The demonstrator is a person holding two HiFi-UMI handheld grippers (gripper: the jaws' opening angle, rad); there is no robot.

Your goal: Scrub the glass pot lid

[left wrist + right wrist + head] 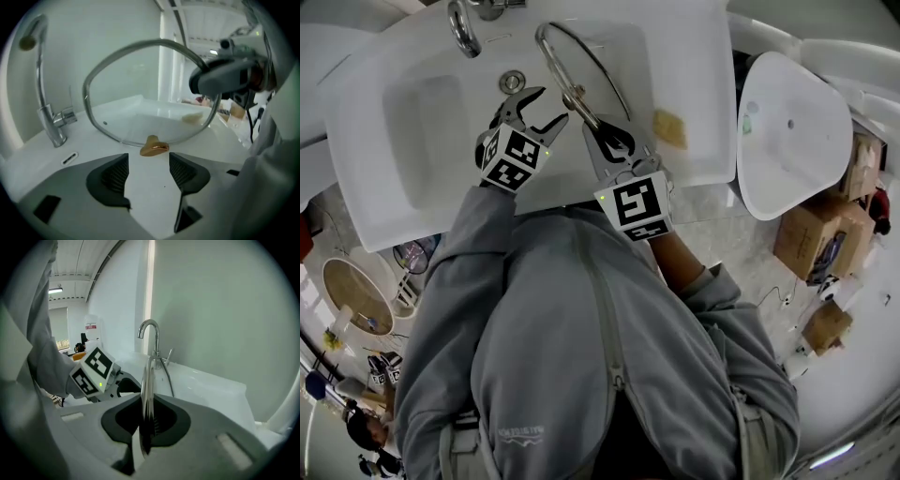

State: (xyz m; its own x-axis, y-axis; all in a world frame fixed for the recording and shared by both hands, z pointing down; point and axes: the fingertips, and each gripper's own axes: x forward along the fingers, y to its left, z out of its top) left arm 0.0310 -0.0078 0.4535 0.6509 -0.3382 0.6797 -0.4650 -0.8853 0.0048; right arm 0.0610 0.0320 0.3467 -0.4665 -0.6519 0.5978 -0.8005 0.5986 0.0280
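Jacket: my grey zip jacket fills the lower head view, with both sleeves reaching up to the sink.

Right gripper: the right gripper is clamped on the lid's metal rim. In its own view the rim runs straight up between the closed pads.

Left gripper: the left gripper has its jaws spread wide with nothing between them, only bare white sink showing in the gap. It hangs over the basin just left of the lid, and I see no contact with the lid.

Glass pot lid: the glass pot lid stands on edge above the basin, held at its near end. From the left gripper view I look through its clear pane. I cannot tell whether its lower rim touches the sink.

Knob: the bronze knob sits at the lid's lower edge in the left gripper view, just beyond the left jaws and facing them.

Sink: the white sink lies under both grippers.

Drain: the round metal drain is just beyond the left jaw tips.

Sponge: a yellow sponge lies on the flat deck to the right of the lid, apart from both grippers.

Faucet: the chrome faucet curves up at the far edge of the sink, left of the lid.

Far right: a white oval basin stands beside the sink, with cardboard boxes on the floor near it.
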